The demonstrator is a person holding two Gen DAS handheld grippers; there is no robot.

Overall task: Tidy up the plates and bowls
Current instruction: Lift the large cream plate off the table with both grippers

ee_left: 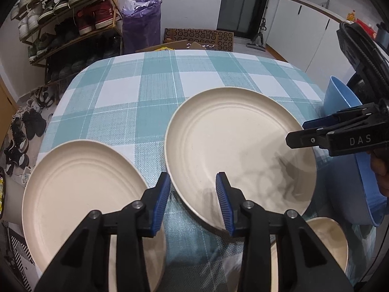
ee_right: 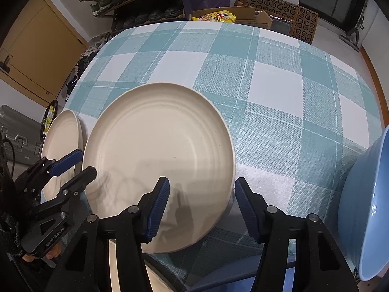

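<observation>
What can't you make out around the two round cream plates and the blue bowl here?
- Blue bowl: cut off by the right wrist view's edge; the right gripper hides part in the left view.
- Left cream plate: near rim hidden behind the left gripper.
- Cream dish, bottom right of the left view: mostly hidden by that gripper.

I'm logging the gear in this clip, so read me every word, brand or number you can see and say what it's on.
"DAS": white letters on the right gripper, cut off by the picture edge.
"GenRobot.AI": on the left gripper body.
Yellow snack bag in the cardboard box: print too small to read.
</observation>
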